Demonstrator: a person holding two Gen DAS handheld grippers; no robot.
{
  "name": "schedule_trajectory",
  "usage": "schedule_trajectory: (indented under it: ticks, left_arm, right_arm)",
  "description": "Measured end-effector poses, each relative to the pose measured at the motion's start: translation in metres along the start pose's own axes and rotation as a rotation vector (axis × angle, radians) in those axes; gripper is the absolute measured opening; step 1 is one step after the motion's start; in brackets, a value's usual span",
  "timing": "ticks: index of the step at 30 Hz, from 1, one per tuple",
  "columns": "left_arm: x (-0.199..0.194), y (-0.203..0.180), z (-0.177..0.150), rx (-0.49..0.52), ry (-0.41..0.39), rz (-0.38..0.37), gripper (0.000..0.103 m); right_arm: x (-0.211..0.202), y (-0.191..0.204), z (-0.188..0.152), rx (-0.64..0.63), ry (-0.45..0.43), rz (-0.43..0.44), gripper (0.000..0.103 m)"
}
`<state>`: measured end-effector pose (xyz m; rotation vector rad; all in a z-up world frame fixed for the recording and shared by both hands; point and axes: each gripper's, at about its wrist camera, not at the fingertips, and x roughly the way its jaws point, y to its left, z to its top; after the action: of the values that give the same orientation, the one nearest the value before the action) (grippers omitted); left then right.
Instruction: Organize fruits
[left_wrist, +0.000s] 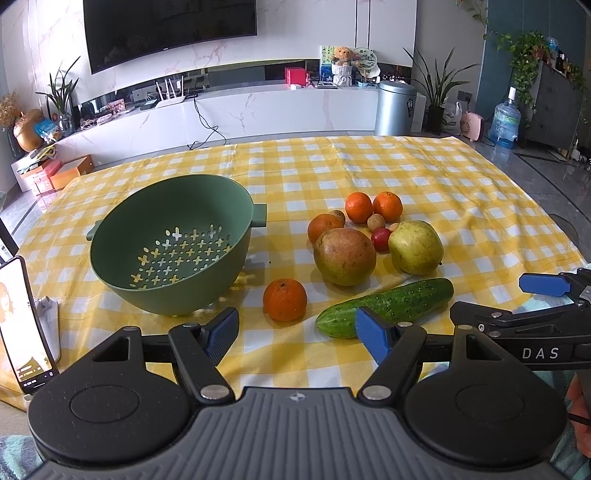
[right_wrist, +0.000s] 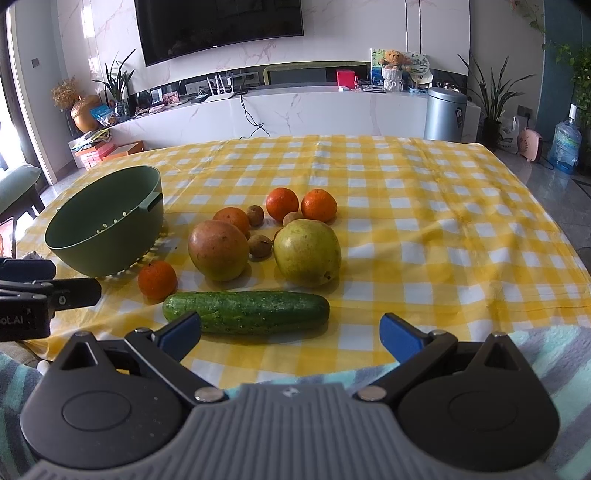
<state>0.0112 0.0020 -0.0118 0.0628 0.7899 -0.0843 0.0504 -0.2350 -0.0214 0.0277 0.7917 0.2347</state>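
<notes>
Two grippers, left gripper (left_wrist: 297, 334) and right gripper (right_wrist: 290, 338), are hovering low at the table's (left_wrist: 424, 177) near edge, jaws wide and empty. Fruits are lying right of the colander (left_wrist: 168, 245); only the left view is showing a phone (left_wrist: 22, 325).

Cucumber (right_wrist: 246, 312) before gaping right tool (right_wrist: 291, 338)

Bright, sharp daylight scene (fisheye bending at edges), soft short shadows

Both views were taken low over the near table edge, facing the far wall. The left wrist view was set nearer the green colander (left_wrist: 168, 243); the right nearer the cucumber (right_wrist: 246, 312). The same fruit pile was seen in both.
</notes>
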Motion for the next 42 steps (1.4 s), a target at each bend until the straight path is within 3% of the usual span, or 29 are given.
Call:
schedule_trajectory:
  ticks: [14,18,21,25,31,34,37,42]
  left_arm:
    - [0.011,0.002,0.004,-0.003,0.019,-0.008,0.085]
    - [0.017,0.002,0.008,-0.008,0.006,-0.056,0.084]
    - [0.026,0.002,0.013,-0.030,0.009,-0.129,0.066]
    - [0.040,-0.002,0.019,-0.040,-0.006,-0.172,0.065]
    - [0.063,-0.006,0.028,-0.071,-0.016,-0.166,0.060]
    - [0.075,-0.008,0.029,-0.088,-0.017,-0.159,0.062]
    - [0.085,-0.011,0.027,-0.079,-0.035,-0.133,0.077]
    - [0.101,-0.020,0.027,-0.028,-0.019,-0.126,0.082]
  right_arm:
    - [0.009,-0.001,0.004,0.014,0.019,0.016,0.099]
    - [0.009,-0.004,0.010,0.022,0.000,0.032,0.099]
    - [0.014,-0.006,0.021,0.001,-0.027,0.022,0.099]
    - [0.025,-0.014,0.033,0.002,-0.064,0.027,0.094]
    - [0.053,-0.020,0.045,-0.004,-0.054,0.033,0.088]
    - [0.067,-0.021,0.051,0.005,-0.038,0.051,0.084]
    - [0.078,-0.026,0.056,0.040,-0.031,0.037,0.081]
    - [0.097,-0.035,0.058,0.107,0.025,0.053,0.076]
